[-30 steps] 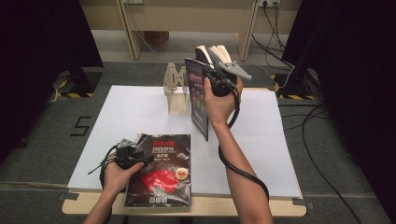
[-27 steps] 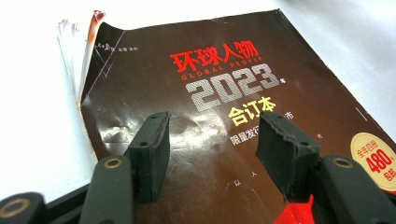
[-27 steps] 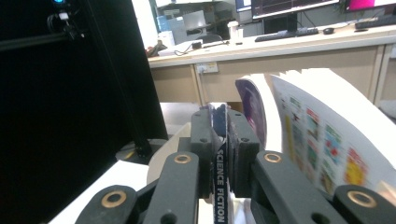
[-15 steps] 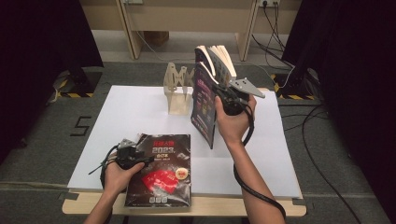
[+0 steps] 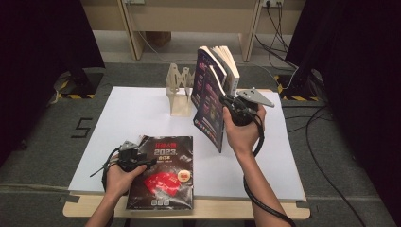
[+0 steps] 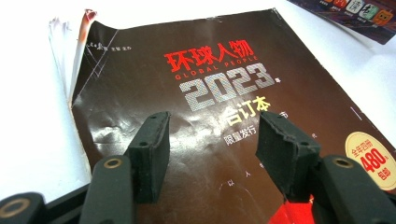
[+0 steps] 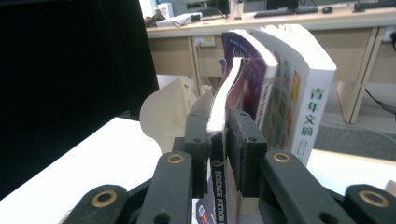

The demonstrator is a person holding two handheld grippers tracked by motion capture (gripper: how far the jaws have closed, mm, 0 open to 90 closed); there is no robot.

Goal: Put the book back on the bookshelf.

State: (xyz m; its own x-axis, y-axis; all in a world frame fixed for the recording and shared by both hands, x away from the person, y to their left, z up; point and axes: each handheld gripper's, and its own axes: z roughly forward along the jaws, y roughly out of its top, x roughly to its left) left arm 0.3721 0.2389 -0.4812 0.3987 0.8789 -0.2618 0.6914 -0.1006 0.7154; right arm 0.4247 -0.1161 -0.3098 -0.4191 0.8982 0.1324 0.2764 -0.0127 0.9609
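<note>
A dark magazine [image 5: 163,175] with "2023" on its cover [image 6: 210,93] lies flat at the table's near edge. My left gripper [image 5: 147,163] rests over its left part. Its jaws [image 6: 212,126] are open above the cover and hold nothing. My right gripper [image 5: 222,101] holds a purple magazine [image 5: 208,109] upright and tilted above the table's middle. The jaws [image 7: 217,121] have just been opening, but the spine [image 7: 218,177] is still between the pads, which look to be touching it. A thick white-spined book [image 5: 229,66] [image 7: 299,93] stands close behind it.
A pale wooden rack [image 5: 178,92] [image 7: 163,112] stands at the back of the white table [image 5: 132,109], left of the upright books. Cables trail from both grippers. Dark curtains and a wooden desk lie beyond the table.
The right hand has carried the purple magazine to the right and slightly lower, away from the rack. The left hand and the dark magazine have stayed put.
</note>
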